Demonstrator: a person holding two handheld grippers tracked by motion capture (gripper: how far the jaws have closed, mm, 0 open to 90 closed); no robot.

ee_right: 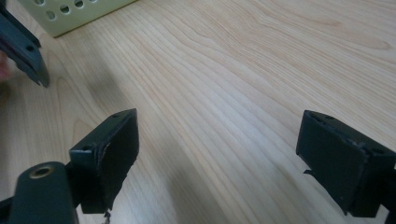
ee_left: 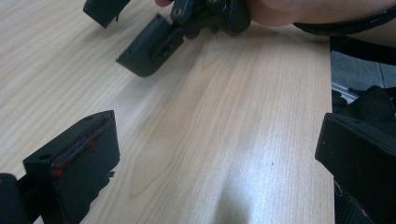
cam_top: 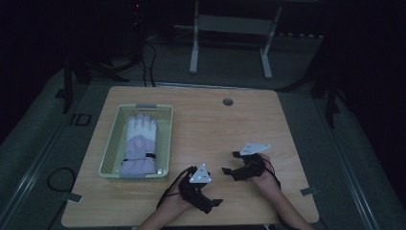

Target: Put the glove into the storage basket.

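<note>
A pale green perforated basket (cam_top: 165,139) stands on the left half of the wooden table (cam_top: 230,129). In it lies a white and lavender glove (cam_top: 139,143), fingers pointing away from me. My left gripper (cam_top: 210,189) rests near the front edge, right of the basket, open with nothing between its fingers (ee_left: 79,163). My right gripper (cam_top: 230,163) sits just beyond and to the right of it, also open and empty, with bare wood between its fingers (ee_right: 112,149). The two grippers point roughly toward each other. One of the right gripper's fingers (ee_left: 149,46) lies close ahead in the left gripper view.
A round cable hole (cam_top: 228,101) sits near the table's far edge. A white stand (cam_top: 230,28) is on the floor behind the table, and a cable (cam_top: 60,177) lies on the floor at the left. The basket's corner (ee_right: 70,14) is at the top left of the right gripper view.
</note>
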